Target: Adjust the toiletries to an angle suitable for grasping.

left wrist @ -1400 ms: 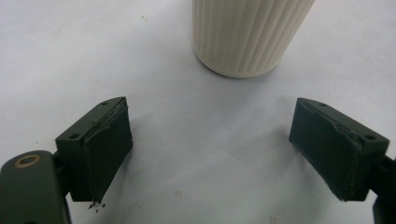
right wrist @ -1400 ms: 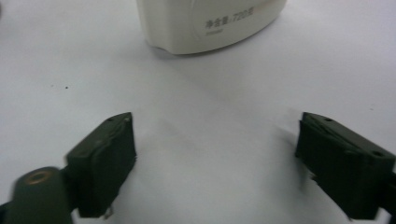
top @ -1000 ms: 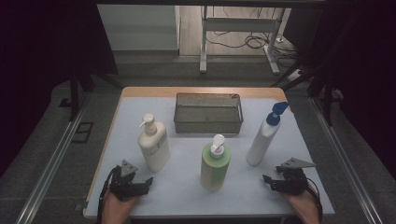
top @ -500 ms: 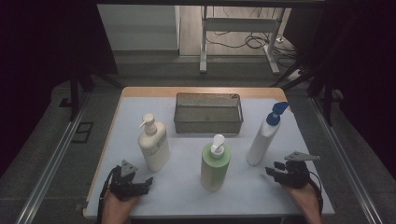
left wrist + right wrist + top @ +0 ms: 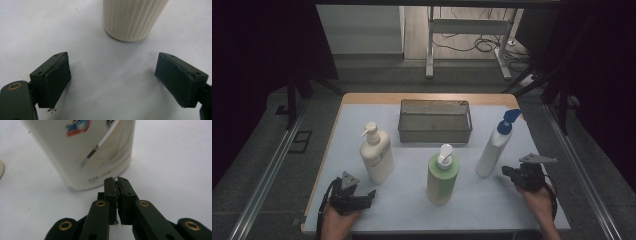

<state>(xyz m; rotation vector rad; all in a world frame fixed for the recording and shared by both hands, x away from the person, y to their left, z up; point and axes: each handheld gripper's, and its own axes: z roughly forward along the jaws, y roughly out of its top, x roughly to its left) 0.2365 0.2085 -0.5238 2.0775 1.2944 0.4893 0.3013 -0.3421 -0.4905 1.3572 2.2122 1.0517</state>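
White sheeting covers the wood-edged counter [image 5: 362, 220], with dark floor and cables beyond its far edge. Near the right edge, the right gripper [image 5: 117, 181] has its fingers clenched together with nothing between them, having just been closing; their tips sit just beside the base of the tall white bottle with a blue pump top [image 5: 494, 145], not clearly touching it. In the right gripper view that bottle leans across the top left, showing a red and blue logo. At the near left corner, the left gripper [image 5: 113, 80] rests low with its fingers released and wide apart, bare counter between them. Just ahead of them stands the ribbed cream pump bottle [image 5: 376, 155], apart from both pads. A green bottle with a white pump [image 5: 442, 177] stands mid-counter toward the near edge, between the two hands. A dark wire mesh basket [image 5: 435, 135] sits toward the far edge, behind the three bottles.
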